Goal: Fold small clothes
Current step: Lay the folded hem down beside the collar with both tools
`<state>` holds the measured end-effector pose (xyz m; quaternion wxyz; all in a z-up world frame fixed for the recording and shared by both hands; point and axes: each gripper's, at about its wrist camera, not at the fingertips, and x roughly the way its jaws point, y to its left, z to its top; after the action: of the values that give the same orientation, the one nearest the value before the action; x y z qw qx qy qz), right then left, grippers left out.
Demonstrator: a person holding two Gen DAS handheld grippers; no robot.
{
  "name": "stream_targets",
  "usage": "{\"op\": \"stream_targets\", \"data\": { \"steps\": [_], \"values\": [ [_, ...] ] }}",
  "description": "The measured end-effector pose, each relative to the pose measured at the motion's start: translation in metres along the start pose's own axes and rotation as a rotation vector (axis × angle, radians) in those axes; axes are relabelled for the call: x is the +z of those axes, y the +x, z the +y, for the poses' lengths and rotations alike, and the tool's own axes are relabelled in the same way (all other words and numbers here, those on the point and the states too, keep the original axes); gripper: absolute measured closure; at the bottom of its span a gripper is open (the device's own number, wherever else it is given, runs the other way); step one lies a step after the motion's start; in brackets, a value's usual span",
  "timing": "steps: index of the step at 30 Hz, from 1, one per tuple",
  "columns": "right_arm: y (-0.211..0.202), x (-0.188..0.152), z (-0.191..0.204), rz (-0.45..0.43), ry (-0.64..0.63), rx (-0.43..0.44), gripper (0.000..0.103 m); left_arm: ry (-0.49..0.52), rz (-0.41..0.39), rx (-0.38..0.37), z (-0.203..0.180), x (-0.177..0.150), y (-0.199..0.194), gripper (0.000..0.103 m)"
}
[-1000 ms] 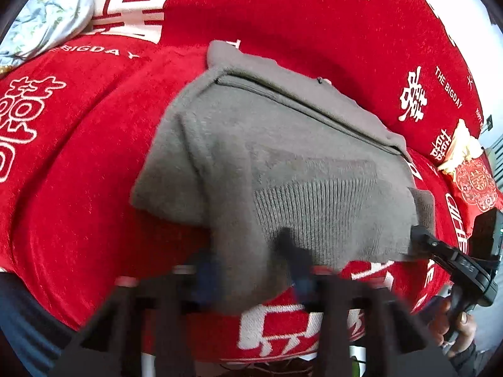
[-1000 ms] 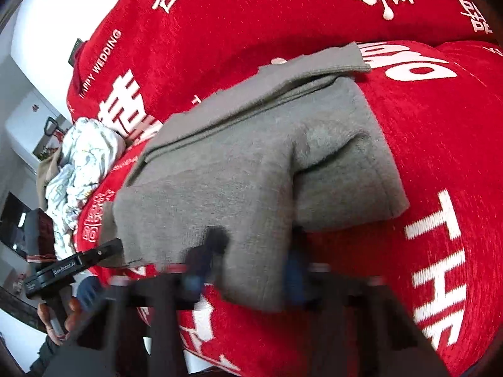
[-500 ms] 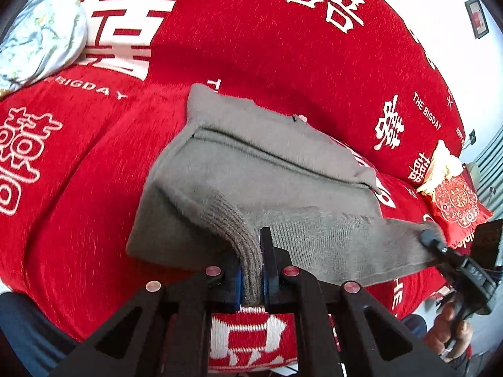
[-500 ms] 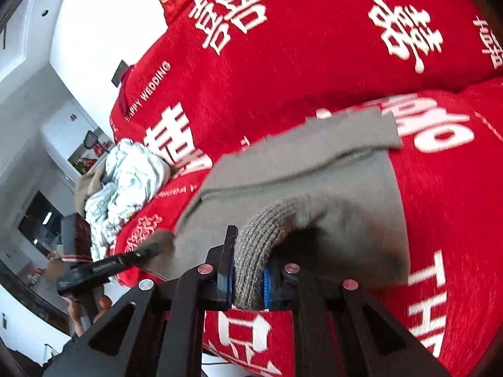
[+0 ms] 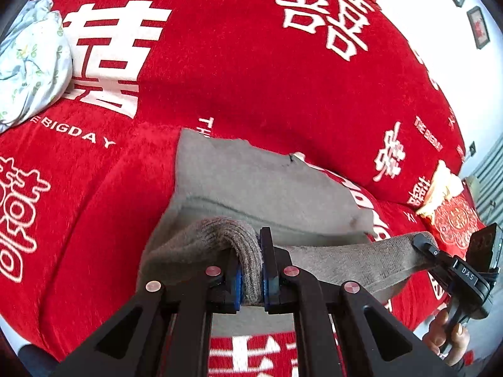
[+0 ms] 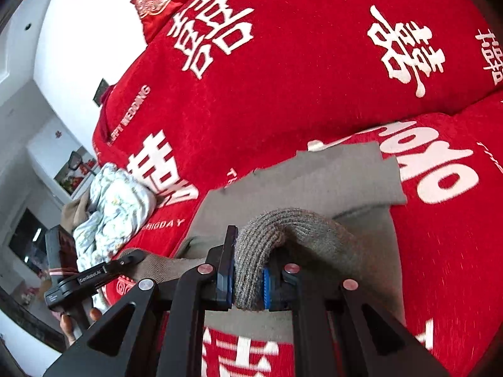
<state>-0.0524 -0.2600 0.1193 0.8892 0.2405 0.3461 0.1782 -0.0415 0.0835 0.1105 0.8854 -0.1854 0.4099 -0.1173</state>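
Note:
A grey knitted sweater [image 5: 267, 188] lies partly folded on a red sofa cover [image 5: 220, 78]; it also shows in the right wrist view [image 6: 314, 182]. My left gripper [image 5: 251, 279] is shut on the ribbed hem at the sweater's near left corner and holds it lifted. My right gripper [image 6: 248, 282] is shut on the ribbed hem at the near right corner, also lifted. The hem stretches between both grippers. Each gripper shows in the other's view, the right one [image 5: 421, 242] and the left one [image 6: 132, 257].
A crumpled light floral cloth [image 5: 28, 62] lies at the sofa's left end, also in the right wrist view [image 6: 113, 207]. A red embroidered cushion [image 5: 452, 220] sits at the right end. White walls and shelves stand behind [image 6: 63, 163].
Both grippers closed on the sweater's near hem and lifted it up off the sofa, drawing the lower part toward the sweater's far edge.

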Motion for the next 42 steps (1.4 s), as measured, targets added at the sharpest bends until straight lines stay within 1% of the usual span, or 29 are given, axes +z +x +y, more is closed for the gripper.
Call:
{"op": "stream_targets", "data": {
  "steps": [4,8,12,16,20,23,25,33,37,42],
  "values": [
    [0.017,0.016,-0.003,0.002,0.014,-0.013,0.089,0.006,0.010,0.044,0.001,0.016,0.014,0.093],
    [0.027,0.035,-0.006,0.011,0.006,-0.032,0.089,-0.001,0.034,0.065,-0.002,0.027,0.029,0.093],
    [0.031,0.055,-0.013,-0.003,0.010,-0.047,0.089,0.041,0.016,0.080,-0.018,0.046,0.040,0.093],
    [0.041,0.069,-0.015,0.003,0.011,-0.081,0.089,0.052,0.010,0.096,-0.024,0.058,0.049,0.093],
    [0.055,0.077,-0.002,0.035,-0.092,-0.187,0.089,0.019,0.023,0.091,-0.018,0.062,0.062,0.093],
    [0.059,0.081,0.005,0.027,-0.138,-0.222,0.089,0.025,0.040,0.100,-0.018,0.066,0.073,0.093],
    [0.061,0.084,0.006,0.013,-0.143,-0.239,0.089,0.037,0.048,0.101,-0.022,0.071,0.080,0.093],
    [0.072,0.100,-0.020,-0.014,-0.068,-0.253,0.089,0.061,0.042,0.097,-0.032,0.090,0.092,0.093],
    [0.082,0.100,-0.030,-0.014,-0.044,-0.253,0.089,0.055,0.070,0.117,-0.030,0.097,0.109,0.093],
    [0.098,0.098,-0.046,-0.006,0.007,-0.257,0.089,0.073,0.106,0.143,-0.034,0.103,0.133,0.093]
  ]
}}
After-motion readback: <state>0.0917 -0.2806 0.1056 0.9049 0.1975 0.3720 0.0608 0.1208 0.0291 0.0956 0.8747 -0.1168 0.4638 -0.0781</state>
